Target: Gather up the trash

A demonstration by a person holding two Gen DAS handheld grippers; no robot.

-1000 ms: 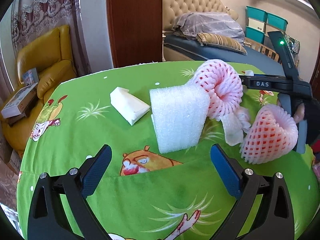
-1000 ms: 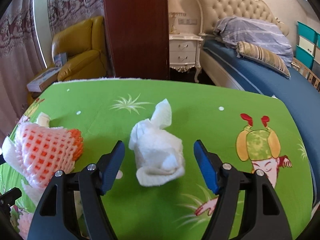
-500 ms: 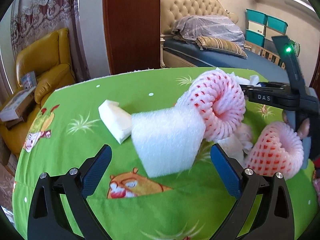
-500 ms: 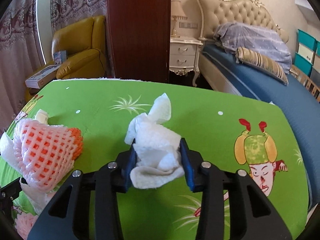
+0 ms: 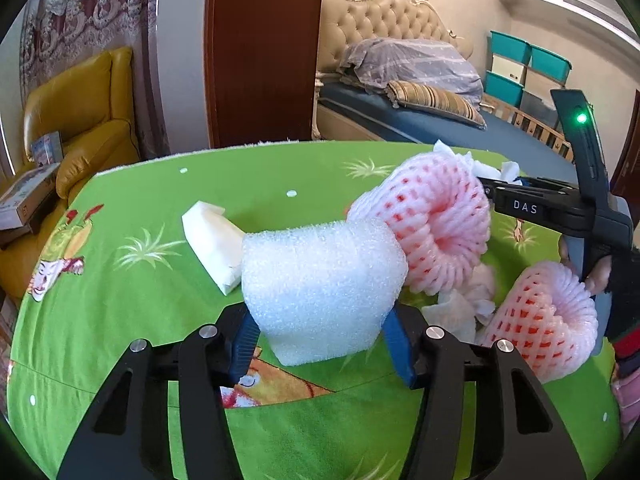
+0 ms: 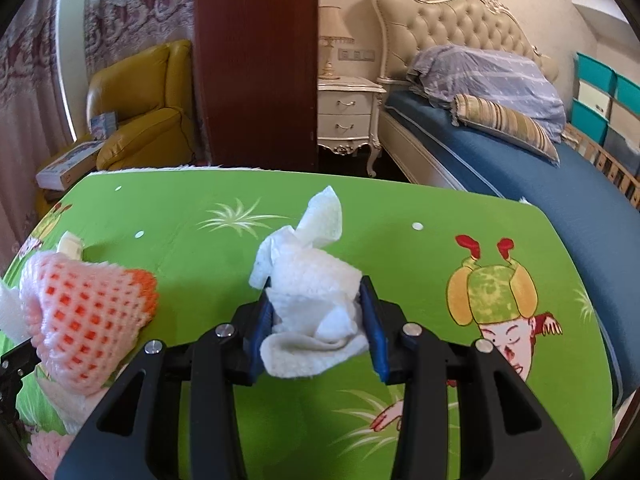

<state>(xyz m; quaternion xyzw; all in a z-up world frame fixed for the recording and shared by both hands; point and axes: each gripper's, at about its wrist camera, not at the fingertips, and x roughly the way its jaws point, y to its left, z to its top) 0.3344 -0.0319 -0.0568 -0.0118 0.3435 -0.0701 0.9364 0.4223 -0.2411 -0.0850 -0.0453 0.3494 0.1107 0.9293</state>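
left hand-held gripper [image 5: 320, 336] clamps foam block [image 5: 320, 288] (right [image 6: 316, 332] pinches tissue [image 6: 308, 300]).

You get bright, even daylight in both views, with soft shadows on the green cartoon-print cloth [image 5: 132, 208] (fisheye bending and dark vignetting at the corners); focus looks sharp throughout, without glare.

Crowded right of the white foam block [image 5: 320, 292]: pink foam net sleeve [image 5: 432, 236] touching its upper right corner, crumpled paper scraps [image 5: 460, 304] and a second net sleeve [image 5: 548, 320] just beyond, right gripper body [image 5: 560, 208] above them. Left of the block, only a folded white packet [image 5: 212, 240] close by; bare green tablecloth [image 5: 120, 320] past it and along the far edge.
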